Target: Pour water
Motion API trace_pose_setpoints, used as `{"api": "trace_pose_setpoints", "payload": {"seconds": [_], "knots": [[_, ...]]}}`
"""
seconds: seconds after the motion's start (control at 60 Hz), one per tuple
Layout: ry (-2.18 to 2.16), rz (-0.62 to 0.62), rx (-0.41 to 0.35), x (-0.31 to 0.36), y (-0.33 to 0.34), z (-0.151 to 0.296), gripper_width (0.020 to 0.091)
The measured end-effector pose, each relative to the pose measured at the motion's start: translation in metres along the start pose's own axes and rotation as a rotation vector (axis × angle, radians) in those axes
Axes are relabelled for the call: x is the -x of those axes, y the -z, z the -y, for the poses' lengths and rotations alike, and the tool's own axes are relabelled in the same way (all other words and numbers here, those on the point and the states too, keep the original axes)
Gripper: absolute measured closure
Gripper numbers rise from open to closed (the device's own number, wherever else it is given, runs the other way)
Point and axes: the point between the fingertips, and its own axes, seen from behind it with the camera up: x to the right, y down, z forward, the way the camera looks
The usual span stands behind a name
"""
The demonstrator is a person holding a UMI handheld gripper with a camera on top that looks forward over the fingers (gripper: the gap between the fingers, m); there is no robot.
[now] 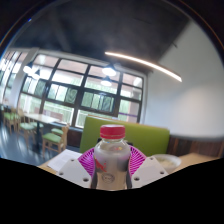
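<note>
The tool [112, 168] grips an upright red-capped water bottle [112, 158] whose label is too blurred to read.

Single tool-mounted view, facing forward, close behind bottle [112, 152].

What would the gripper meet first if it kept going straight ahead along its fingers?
Nothing new: the gripper is already shut on the water bottle, red cap up. Beyond it, probably the green booth seat, though depth is unclear.
</note>
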Motion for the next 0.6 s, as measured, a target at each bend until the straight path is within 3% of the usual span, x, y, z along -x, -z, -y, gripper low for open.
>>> {"api": "trace_pose_setpoints", "payload": {"seconds": [0.217, 0.6], "knots": [[-0.264, 0.059, 0.078, -0.017, 0.008, -0.065, 0.0713], [-0.208, 0.116, 0.086, -0.039, 0.031, -0.061, 0.0685]]}}
